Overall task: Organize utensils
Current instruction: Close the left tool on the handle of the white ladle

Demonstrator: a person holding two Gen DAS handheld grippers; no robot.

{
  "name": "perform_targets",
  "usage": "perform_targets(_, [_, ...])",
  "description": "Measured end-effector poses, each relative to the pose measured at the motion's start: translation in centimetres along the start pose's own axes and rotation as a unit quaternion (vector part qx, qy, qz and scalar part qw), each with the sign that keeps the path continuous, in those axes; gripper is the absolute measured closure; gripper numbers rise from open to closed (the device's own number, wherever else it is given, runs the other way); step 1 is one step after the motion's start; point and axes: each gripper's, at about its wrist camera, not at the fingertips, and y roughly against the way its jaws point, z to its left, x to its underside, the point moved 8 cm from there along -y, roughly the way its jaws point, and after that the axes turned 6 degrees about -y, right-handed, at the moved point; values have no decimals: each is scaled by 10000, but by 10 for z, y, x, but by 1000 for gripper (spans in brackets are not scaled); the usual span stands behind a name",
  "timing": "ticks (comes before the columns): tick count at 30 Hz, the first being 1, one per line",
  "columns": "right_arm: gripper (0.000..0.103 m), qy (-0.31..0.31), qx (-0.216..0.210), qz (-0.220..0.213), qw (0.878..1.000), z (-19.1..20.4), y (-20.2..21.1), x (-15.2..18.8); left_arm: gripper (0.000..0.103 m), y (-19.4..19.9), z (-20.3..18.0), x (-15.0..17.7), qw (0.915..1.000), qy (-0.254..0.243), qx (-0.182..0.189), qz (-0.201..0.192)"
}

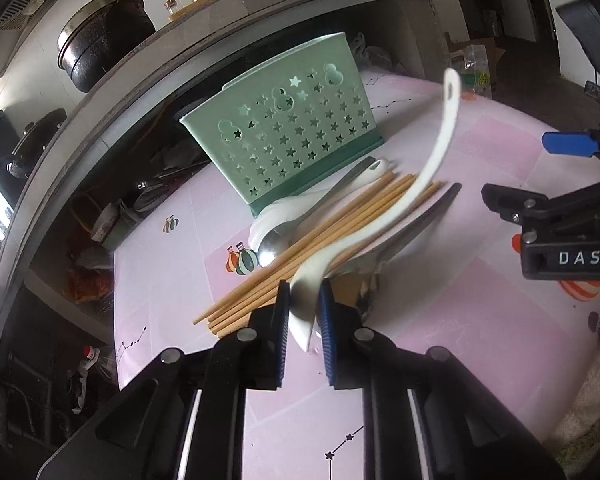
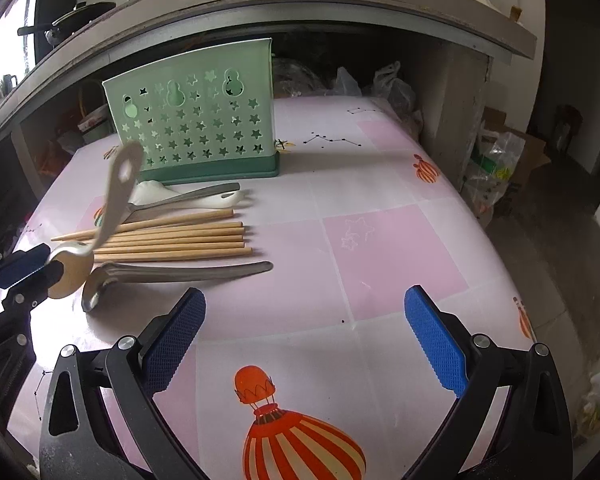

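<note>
The bowl of a white ceramic spoon (image 1: 384, 216) is clamped by the left tongs (image 1: 305, 312), handle raised and tilted above the bench (image 2: 380, 248) covered in pink patterned cloth. The right tongs (image 2: 306, 334) are held wide, empty. Wooden chopsticks (image 2: 168, 236), two metal spoons (image 2: 172, 272) and another white spoon (image 2: 220, 201) are laid before the mint-green star-perforated plastic holder (image 2: 196, 120).

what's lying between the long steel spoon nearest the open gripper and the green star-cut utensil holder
In the right wrist view: a row of wooden chopsticks, then a steel spoon lying across a white ceramic spoon, just before the holder.
</note>
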Motion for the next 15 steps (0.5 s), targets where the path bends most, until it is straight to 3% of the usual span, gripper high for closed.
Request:
perform_targets(5, [8, 44, 1, -16, 10000, 3, 2, -1, 94, -3, 8, 3, 9995, 301, 87, 19])
perform_targets(11, [8, 138, 21, -44, 9999, 9, 7, -2, 95, -14, 17, 16, 9925, 1072, 587, 77])
perform_targets(15, [8, 210, 40, -85, 9997, 14, 13, -3, 95, -20, 13, 22, 9905, 1194, 679, 60])
